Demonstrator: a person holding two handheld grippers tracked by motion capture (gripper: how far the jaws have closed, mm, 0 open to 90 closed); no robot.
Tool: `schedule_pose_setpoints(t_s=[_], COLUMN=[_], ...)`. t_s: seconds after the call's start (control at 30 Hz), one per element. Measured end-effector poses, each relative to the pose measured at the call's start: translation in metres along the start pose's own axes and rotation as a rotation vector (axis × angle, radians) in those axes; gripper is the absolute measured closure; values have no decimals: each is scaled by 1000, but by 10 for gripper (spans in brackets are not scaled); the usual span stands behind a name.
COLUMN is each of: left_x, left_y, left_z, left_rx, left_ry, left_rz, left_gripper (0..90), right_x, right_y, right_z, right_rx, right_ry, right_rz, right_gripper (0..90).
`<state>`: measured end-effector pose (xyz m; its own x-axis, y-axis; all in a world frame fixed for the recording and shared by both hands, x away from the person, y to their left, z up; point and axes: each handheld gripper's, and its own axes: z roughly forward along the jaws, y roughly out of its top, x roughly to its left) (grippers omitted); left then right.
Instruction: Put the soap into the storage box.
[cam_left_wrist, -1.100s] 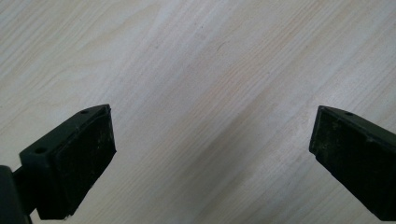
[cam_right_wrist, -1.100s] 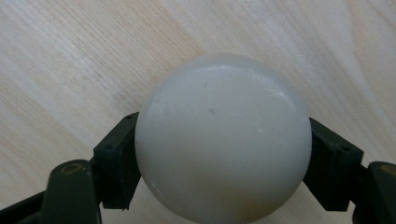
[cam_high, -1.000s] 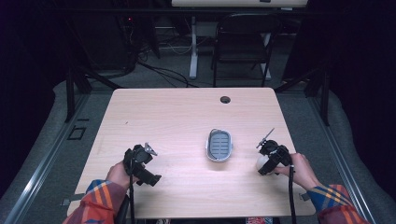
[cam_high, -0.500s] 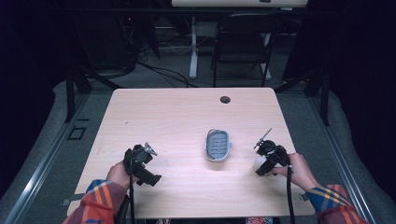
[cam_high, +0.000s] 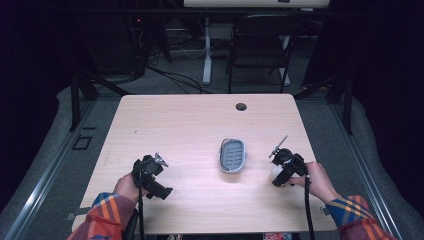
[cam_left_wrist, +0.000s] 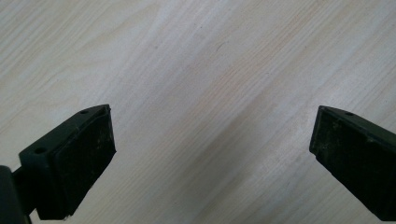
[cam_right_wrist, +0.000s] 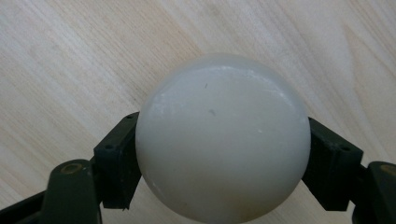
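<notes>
White ball (cam_right_wrist: 223, 140) on pale wood table (cam_high: 190, 125), dark room, grey floor (cam_high: 60, 135)

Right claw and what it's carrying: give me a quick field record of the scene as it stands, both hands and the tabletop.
right claw: shut on the white ball, pads pressing both its sides
white ball: above the wooden table, near its right edge
left claw: open, bare wood between its pads
grey dish: lies on the table, between the two claws, apart from both
dark round hole: far side of the tabletop
</notes>
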<state>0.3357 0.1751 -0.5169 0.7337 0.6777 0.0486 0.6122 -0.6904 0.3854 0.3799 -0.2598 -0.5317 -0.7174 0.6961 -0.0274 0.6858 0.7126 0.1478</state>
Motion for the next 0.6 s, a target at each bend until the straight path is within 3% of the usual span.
schedule_pose_setpoints(t_s=[0.6], left_x=[0], left_y=[0], left_z=[0], left_rx=[1], left_ry=[0], left_rz=[1], left_gripper=[1], right_x=[-7], right_y=[16], right_z=[-3], right_rx=[-2], right_ry=[-19], right_rz=[-5], right_gripper=[244])
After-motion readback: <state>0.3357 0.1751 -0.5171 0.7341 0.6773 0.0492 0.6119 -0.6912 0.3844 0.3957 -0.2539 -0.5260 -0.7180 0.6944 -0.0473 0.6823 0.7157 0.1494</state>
